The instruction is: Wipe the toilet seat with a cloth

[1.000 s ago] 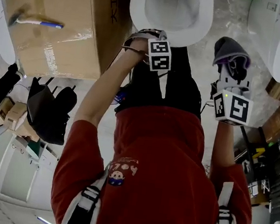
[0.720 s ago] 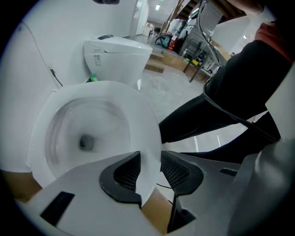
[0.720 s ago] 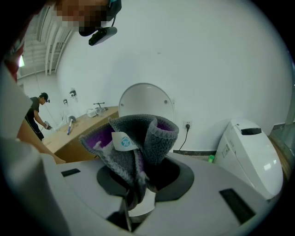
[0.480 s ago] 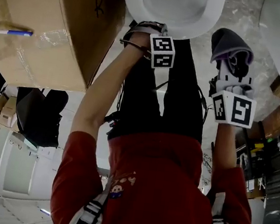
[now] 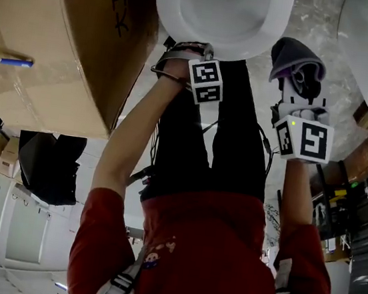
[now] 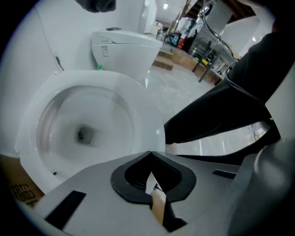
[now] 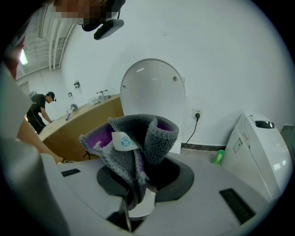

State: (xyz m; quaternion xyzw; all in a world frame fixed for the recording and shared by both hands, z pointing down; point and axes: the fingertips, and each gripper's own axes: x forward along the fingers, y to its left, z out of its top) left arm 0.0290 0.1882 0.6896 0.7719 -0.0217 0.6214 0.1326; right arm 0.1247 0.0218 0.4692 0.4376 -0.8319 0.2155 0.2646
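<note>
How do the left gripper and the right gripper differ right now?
The left gripper has just closed, jaw tips together with nothing between; the right gripper is clamped on a grey and purple knitted cloth. The left gripper is at the front rim of the white toilet bowl; the right gripper is off to its side. Both are shut.

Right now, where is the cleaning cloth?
The grey and purple cloth is pinched in the right claw, at the right of the head view, just right of the white toilet and its front rim.
</note>
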